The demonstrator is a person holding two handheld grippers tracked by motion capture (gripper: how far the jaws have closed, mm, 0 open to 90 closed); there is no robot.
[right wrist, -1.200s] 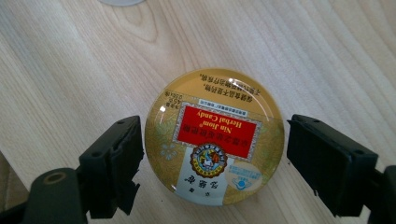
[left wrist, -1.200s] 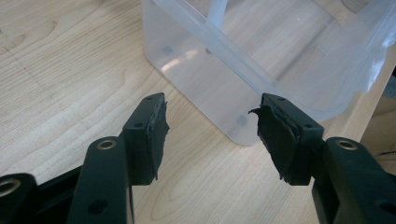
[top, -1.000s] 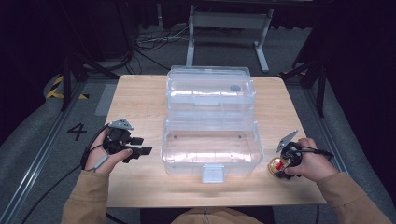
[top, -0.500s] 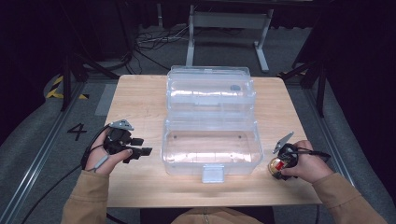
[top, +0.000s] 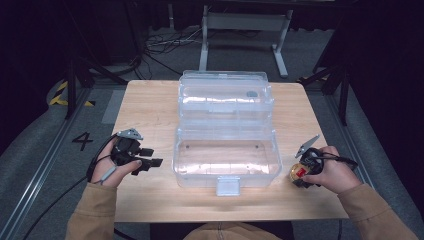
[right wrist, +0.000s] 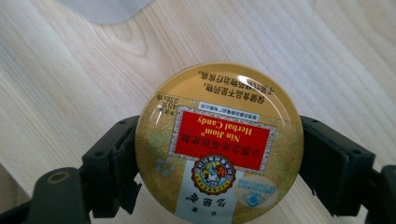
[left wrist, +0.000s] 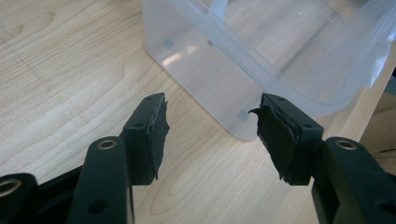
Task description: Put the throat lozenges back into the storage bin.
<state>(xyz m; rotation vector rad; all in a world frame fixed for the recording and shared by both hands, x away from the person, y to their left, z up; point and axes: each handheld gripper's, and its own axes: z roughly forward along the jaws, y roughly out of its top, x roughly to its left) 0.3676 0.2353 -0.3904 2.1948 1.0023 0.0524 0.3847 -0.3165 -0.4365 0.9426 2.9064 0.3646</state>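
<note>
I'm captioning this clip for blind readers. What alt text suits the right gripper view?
A round gold candy tin with a red label sits between the right gripper's two black jaws, over a pale wooden table.

Probably lab: floor cables point(top: 165, 45), rails point(top: 35, 185).

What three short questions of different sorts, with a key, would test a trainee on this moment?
1. True or false: the clear plastic box stands open on the table.
2. What does the right hand-held gripper clamp?
A. a round candy tin
B. a spoon
C. the box latch
3. Fill in: the left hand-held gripper has its jaws ____ and holds nothing.

Key: 1 true; 2 A; 3 open.
</note>
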